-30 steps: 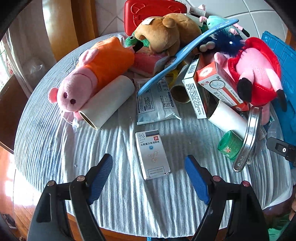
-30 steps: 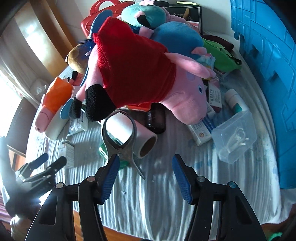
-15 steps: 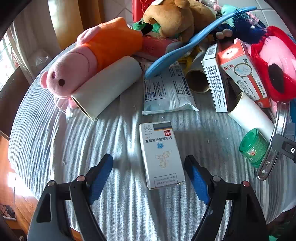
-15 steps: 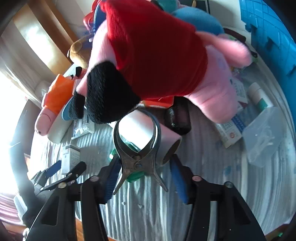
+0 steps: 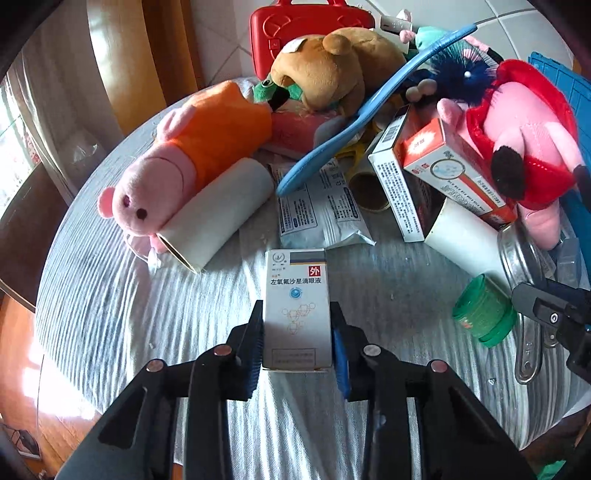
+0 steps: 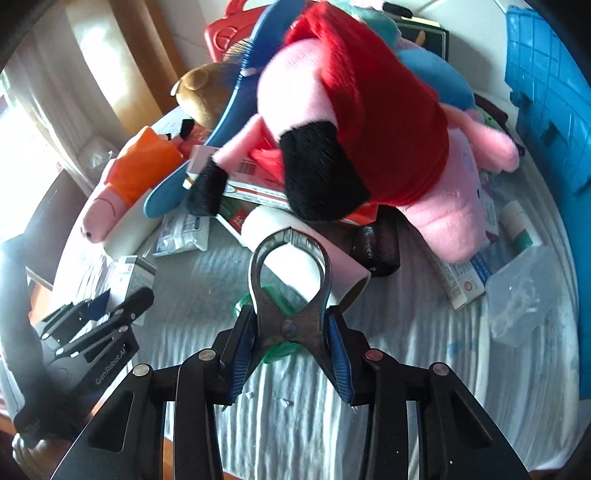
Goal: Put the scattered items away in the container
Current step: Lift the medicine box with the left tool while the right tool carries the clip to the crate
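Note:
My left gripper (image 5: 297,338) is shut on a white eye-drop box (image 5: 296,306) with blue and grey top stripe, lying on the striped tablecloth. My right gripper (image 6: 290,332) is shut on metal pincers (image 6: 289,280) at their pivot, above a green jar (image 6: 277,349). The pincers also show in the left wrist view (image 5: 521,266) beside the green jar (image 5: 482,312). A blue crate (image 6: 546,85) stands at the right edge. The left gripper and box show in the right wrist view (image 6: 94,312).
Scattered on the round table: orange-dressed pig plush (image 5: 184,162), white paper roll (image 5: 216,212), brown bear (image 5: 332,66), red-dressed pig plush (image 6: 362,110), blue shoehorn (image 5: 362,122), wipes packet (image 5: 319,210), medicine boxes (image 5: 436,166), clear plastic box (image 6: 524,291), red case (image 5: 306,26).
Both grippers have closed: the left onto the eye-drop box after moving forward over it, the right onto the metal pincers after advancing to them.

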A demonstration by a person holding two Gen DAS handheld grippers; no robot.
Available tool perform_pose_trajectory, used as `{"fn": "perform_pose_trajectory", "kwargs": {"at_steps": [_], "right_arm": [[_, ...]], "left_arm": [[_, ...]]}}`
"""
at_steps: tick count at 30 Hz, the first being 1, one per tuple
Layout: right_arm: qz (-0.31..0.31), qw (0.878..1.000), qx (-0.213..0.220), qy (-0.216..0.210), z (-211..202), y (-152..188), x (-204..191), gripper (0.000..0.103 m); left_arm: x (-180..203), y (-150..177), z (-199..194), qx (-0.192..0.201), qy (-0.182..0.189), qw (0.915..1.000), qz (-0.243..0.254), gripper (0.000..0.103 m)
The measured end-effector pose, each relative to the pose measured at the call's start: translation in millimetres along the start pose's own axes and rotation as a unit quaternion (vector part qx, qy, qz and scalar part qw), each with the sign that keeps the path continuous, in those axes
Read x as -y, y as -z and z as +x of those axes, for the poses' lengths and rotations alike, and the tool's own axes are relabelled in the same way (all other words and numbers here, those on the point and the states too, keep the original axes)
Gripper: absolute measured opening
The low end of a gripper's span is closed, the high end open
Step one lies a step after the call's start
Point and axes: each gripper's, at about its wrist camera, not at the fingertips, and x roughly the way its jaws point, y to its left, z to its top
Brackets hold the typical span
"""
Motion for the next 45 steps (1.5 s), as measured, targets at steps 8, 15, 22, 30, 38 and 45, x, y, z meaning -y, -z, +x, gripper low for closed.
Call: {"fn": "perform_pose_trajectory", "kwargs": {"at_steps": [8, 15, 22, 30, 38, 45], "right_arm": [[-0.011, 1.0, 0.012, 0.005, -24, 1, -4, 0.037], [-0.027, 0.999, 0.047, 0.006, -55, -4, -20, 0.037], [-0.042, 0.994, 0.095, 0.015, -97, -24, -39, 0.037], [-0.053, 0.981, 0.18, 0.045, -177, -58, -45, 0.037], [-0.031, 0.959, 0.263, 0.106, -264, -84, -8, 0.037], [0.008, 0.94, 0.302, 0.158, -323, -89, 63, 0.037]], "left_arm": [[-6, -13, -31, 0.032, 0.001, 0.9995, 0.008, 0.031], [-14, -29, -69, 0.066, 0.012, 0.9977, 0.013, 0.031], [-3, -57, -106, 0.109, 0.03, 0.9934, 0.019, 0.031], [22, -94, -180, 0.178, 0.059, 0.9815, 0.038, 0.031], [86, -132, -247, 0.244, 0.106, 0.9606, 0.081, 0.031], [174, -154, -287, 0.276, 0.147, 0.9419, 0.123, 0.031]]}}
